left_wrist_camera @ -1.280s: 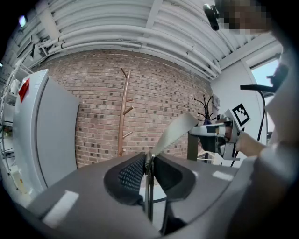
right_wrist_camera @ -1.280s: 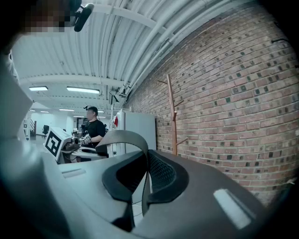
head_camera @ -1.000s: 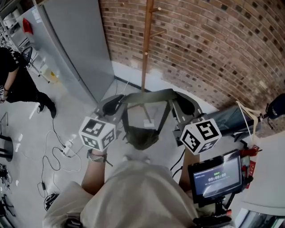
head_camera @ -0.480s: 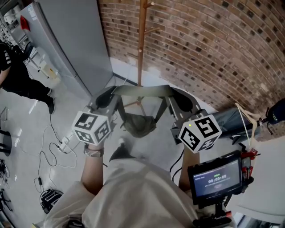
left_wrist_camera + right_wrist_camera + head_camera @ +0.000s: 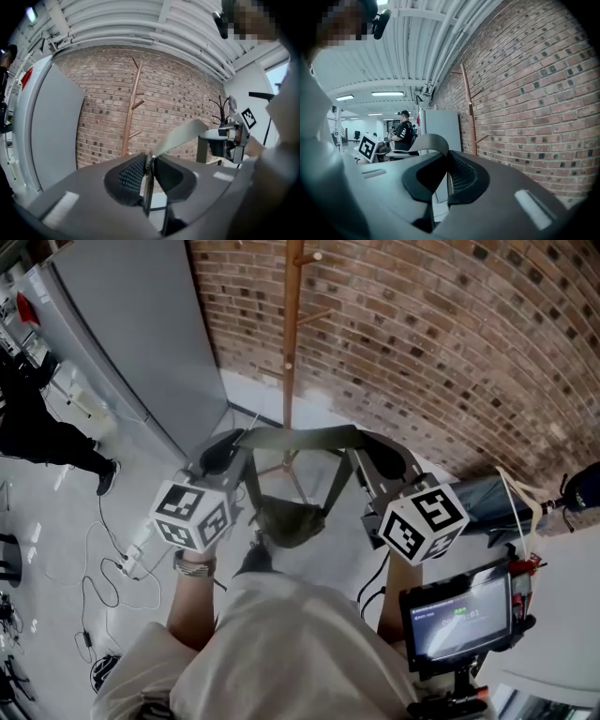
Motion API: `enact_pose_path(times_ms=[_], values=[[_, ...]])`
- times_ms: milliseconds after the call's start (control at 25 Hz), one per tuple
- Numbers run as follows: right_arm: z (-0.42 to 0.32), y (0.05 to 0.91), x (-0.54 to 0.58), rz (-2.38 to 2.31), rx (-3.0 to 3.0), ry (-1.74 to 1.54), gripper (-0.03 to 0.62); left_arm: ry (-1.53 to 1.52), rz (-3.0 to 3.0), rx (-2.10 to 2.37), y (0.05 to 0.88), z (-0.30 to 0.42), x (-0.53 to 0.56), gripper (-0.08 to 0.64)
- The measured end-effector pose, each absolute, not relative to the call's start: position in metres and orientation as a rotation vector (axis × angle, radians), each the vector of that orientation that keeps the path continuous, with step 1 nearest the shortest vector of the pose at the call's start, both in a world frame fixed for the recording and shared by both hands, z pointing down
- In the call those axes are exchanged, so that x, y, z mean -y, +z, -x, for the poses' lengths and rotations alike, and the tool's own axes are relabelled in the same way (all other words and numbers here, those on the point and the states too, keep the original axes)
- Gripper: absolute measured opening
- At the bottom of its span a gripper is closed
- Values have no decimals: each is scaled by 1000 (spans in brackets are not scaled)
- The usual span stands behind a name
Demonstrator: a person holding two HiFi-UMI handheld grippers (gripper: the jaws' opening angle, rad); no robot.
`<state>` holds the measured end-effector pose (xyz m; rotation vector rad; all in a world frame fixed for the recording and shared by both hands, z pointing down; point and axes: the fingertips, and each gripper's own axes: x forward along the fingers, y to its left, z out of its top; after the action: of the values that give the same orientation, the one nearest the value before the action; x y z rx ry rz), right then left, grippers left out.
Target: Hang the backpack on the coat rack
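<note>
An olive-green backpack (image 5: 289,519) hangs in the air by its top strap (image 5: 298,438), stretched level between my two grippers. My left gripper (image 5: 228,454) is shut on the strap's left end and my right gripper (image 5: 377,457) on its right end. The wooden coat rack (image 5: 290,334) stands just beyond the strap against the brick wall, its pegs higher up. In the left gripper view the jaws (image 5: 149,164) pinch the strap (image 5: 180,133), with the rack (image 5: 132,108) ahead. The right gripper's jaws (image 5: 446,176) also clamp the strap (image 5: 427,140); the rack (image 5: 468,108) stands to the right.
A tall grey cabinet (image 5: 131,324) stands left of the rack along the brick wall (image 5: 450,343). A person in black (image 5: 37,427) stands at far left. Cables and a power strip (image 5: 122,563) lie on the floor. A small monitor (image 5: 459,615) hangs at my lower right.
Both grippers have carried the backpack closer to the coat rack and the wall. The grip on the strap is unchanged. The person in black has shifted toward the left edge.
</note>
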<state>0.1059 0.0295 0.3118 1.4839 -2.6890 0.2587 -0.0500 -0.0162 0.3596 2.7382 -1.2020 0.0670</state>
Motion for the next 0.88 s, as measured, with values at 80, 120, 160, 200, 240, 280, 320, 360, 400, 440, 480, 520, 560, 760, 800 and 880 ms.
enact_pose_path(times_ms=[80, 120, 160, 200, 240, 280, 320, 360, 400, 440, 480, 520, 560, 760, 800, 880], values=[[-106, 312, -15, -1493, 2681, 265, 9, 76, -2750, 1173, 359, 50, 30, 49], [-105, 312, -8, -1498, 2678, 269, 9, 77, -2753, 1160, 359, 50, 37, 49], [-104, 312, -1, -1503, 2677, 273, 9, 78, -2755, 1146, 359, 50, 44, 49], [-103, 312, 6, -1511, 2674, 278, 9, 80, -2757, 1130, 360, 50, 51, 49], [-103, 312, 13, -1522, 2669, 285, 9, 84, -2761, 1112, 361, 49, 57, 49], [-102, 312, 20, -1536, 2661, 292, 9, 90, -2765, 1093, 362, 48, 64, 49], [-101, 313, 27, -1548, 2651, 299, 9, 96, -2767, 1076, 363, 48, 71, 49], [-100, 314, 34, -1558, 2643, 304, 9, 100, -2767, 1062, 365, 48, 78, 49], [-99, 315, 41, -1564, 2637, 311, 9, 101, -2765, 1051, 366, 50, 85, 49], [-97, 316, 48, -1570, 2635, 322, 9, 101, -2764, 1041, 367, 51, 92, 49], [-96, 318, 54, -1576, 2634, 335, 9, 102, -2765, 1031, 368, 51, 99, 49], [-96, 319, 61, -1584, 2634, 349, 9, 105, -2769, 1021, 368, 51, 106, 49], [-95, 320, 67, -1593, 2632, 362, 9, 108, -2772, 1012, 367, 51, 113, 49], [-92, 326, 100, -1641, 2612, 419, 9, 124, -2778, 972, 371, 56, 147, 49], [-91, 327, 106, -1651, 2606, 426, 9, 129, -2778, 962, 372, 57, 153, 49], [-91, 328, 117, -1669, 2596, 434, 9, 136, -2780, 942, 373, 58, 164, 49]])
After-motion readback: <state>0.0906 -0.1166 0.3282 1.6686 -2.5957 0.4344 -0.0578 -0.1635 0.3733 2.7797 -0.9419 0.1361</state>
